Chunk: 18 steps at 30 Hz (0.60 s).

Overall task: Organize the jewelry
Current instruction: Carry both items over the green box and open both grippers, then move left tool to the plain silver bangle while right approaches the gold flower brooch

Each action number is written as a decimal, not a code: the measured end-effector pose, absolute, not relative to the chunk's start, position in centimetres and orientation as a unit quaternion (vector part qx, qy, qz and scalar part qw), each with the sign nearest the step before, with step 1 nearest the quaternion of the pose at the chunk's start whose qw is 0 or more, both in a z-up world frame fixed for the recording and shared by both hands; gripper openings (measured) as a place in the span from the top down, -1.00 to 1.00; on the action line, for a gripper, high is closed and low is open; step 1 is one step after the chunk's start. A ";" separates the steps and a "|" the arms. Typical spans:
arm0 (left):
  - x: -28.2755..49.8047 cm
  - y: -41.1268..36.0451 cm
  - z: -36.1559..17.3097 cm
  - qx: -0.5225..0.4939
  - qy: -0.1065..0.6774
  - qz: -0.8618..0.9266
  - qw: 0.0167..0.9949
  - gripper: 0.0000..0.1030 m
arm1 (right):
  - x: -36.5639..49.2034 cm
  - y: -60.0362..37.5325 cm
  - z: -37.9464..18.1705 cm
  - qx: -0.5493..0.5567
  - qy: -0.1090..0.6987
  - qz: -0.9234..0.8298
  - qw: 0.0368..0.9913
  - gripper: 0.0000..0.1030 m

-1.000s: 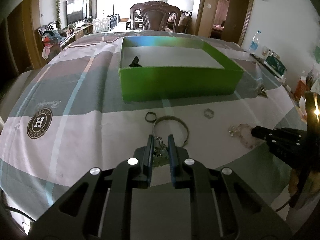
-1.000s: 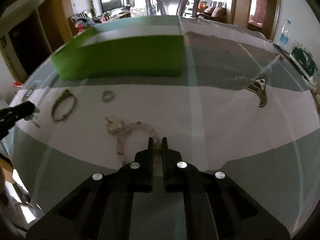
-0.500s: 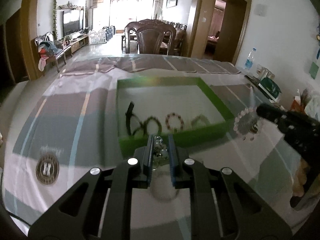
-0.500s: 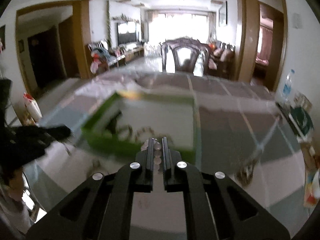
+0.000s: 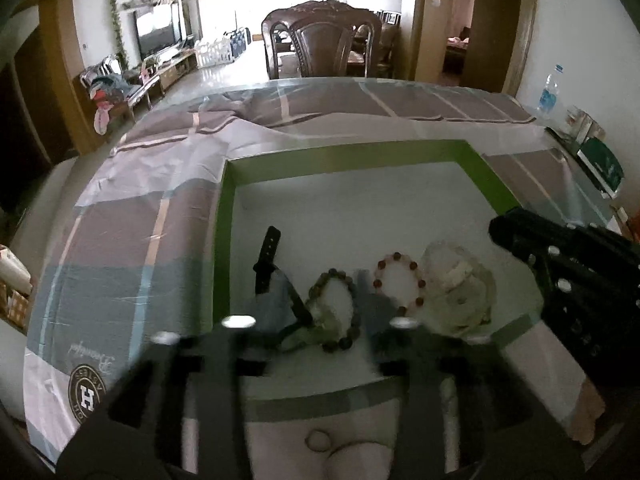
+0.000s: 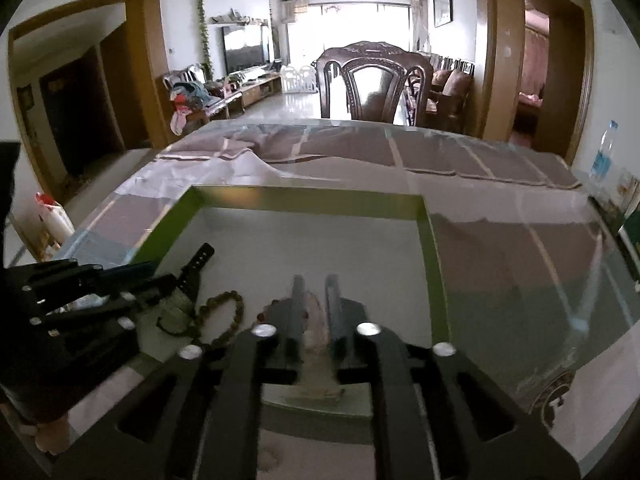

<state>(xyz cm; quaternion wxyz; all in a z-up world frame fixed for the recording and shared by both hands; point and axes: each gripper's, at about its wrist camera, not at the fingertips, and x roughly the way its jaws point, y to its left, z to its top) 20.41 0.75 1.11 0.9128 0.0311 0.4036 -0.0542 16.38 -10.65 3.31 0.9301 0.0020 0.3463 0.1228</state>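
A green box with a white floor holds jewelry: a black watch strap, a brown bead bracelet, a red bead bracelet and a pale bracelet. My left gripper is open over the box's near side, its fingers blurred. A greenish piece lies under it by the brown beads. My right gripper is open above the pale pink bracelet in the box. The left gripper also shows in the right wrist view.
The table has a striped cloth with a round logo. A small ring lies on the cloth in front of the box. A wooden chair stands at the far end. A water bottle and a green packet are at the right.
Both grippers moved forward over the green box and opened. The pieces they held now lie inside the box.
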 end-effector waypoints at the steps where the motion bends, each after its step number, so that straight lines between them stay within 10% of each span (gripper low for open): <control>1: 19.5 0.8 1.3 0.039 0.394 -0.054 0.917 0.11 | 15.2 -11.0 3.5 0.005 0.338 0.123 0.933 0.08; 18: 7.6 2.7 -5.3 0.039 0.440 -0.052 0.895 0.00 | 3.5 -12.0 -4.5 -0.009 0.389 0.182 0.903 0.08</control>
